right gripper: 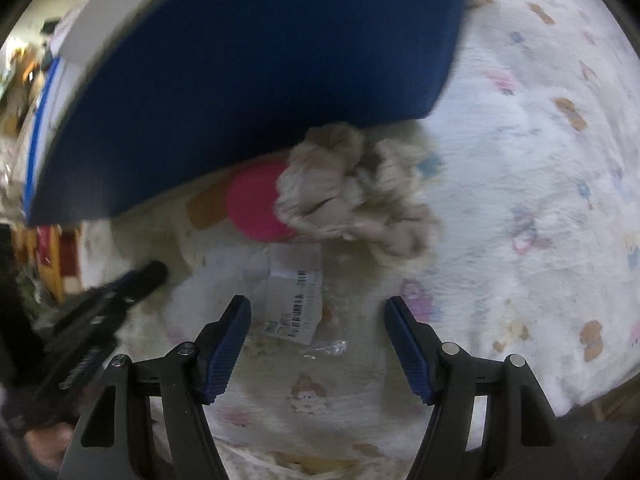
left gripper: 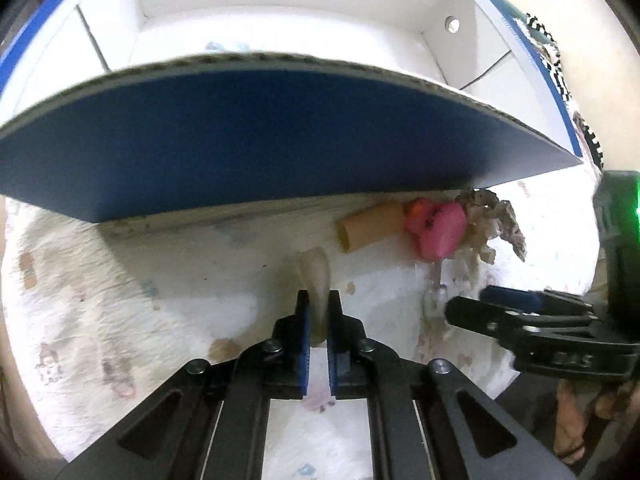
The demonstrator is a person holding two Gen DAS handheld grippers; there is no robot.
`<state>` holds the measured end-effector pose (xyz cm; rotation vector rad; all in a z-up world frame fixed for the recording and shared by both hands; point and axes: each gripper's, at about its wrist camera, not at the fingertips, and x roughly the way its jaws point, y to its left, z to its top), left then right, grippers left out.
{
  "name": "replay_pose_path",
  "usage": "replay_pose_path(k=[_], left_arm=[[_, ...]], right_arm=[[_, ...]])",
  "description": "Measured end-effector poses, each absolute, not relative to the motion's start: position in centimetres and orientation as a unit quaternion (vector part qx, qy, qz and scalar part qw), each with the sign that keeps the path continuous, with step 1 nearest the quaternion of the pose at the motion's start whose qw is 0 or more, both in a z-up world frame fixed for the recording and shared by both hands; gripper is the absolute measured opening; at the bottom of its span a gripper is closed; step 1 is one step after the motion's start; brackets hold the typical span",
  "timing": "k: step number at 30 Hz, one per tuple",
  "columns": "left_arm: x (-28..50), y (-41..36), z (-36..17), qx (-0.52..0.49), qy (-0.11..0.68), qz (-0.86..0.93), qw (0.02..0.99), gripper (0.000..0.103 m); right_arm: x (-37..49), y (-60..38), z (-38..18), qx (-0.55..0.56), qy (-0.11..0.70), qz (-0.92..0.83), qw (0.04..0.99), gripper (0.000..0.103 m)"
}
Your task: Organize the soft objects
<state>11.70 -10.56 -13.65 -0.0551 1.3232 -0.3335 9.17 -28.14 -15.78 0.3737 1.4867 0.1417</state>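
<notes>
Blue-padded fingers of the left gripper [left gripper: 318,320] were pressed onto a pale, translucent soft piece [left gripper: 316,276], which stood out from between the pads above the printed blanket [left gripper: 120,300]. Spread wide in its own view, the right gripper [right gripper: 318,344] held nothing; between and just past its fingers lay a clear plastic packet with a barcode label [right gripper: 296,292] on the same blanket [right gripper: 520,200]. In the left view the right gripper [left gripper: 472,310] came in from the right edge, its tip close to that packet's area, though blur hid how its fingers stood there.

Farther on, three soft things sat in a row along the foot of the box: a tan foam cylinder [left gripper: 370,226] lying on its side, a pink toy [left gripper: 436,226] touching its right end, and a beige knitted bundle [left gripper: 492,220] touching the pink one. From the right view the bundle [right gripper: 352,188] partly covered the pink toy [right gripper: 252,204].

Beyond them rose the blue cardboard box [left gripper: 260,144], its near wall overhanging the row, with a white inside [left gripper: 280,32] open to view from the left gripper's camera; something pale and small lay on its floor, too washed out to tell
</notes>
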Motion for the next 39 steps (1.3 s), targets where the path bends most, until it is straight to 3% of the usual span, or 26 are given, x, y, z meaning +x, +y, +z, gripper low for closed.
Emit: replay_pose_path(k=[9, 10, 11, 13, 32, 39], left_arm=[[8.3, -8.2, -12.1, -0.001, 0.599, -0.126, 0.79, 0.006], [8.1, -7.9, -11.9, -0.001, 0.599, -0.123, 0.791, 0.006], [7.9, -7.8, -11.7, -0.001, 0.598, -0.122, 0.792, 0.006], [7.7, -7.6, -11.4, 0.002, 0.594, -0.118, 0.796, 0.006], [4.9, -5.1, -8.5, 0.018, 0.567, -0.092, 0.818, 0.006], [5.0, -6.0, -6.7, 0.018, 0.526, -0.076, 0.847, 0.006]], right_arm=[[9.7, -24.7, -16.6, 0.11, 0.674, 0.061, 0.728, 0.074], [9.7, -24.3, -16.6, 0.102, 0.672, 0.061, 0.731, 0.069], [9.6, -24.1, -16.5, 0.094, 0.669, 0.058, 0.735, 0.053], [9.6, -23.8, -16.4, 0.084, 0.667, 0.06, 0.738, 0.046], [6.4, -22.5, -12.3, 0.108, 0.628, 0.102, 0.764, 0.045], [5.9, -22.4, -8.7, 0.113, 0.573, 0.136, 0.8, 0.045]])
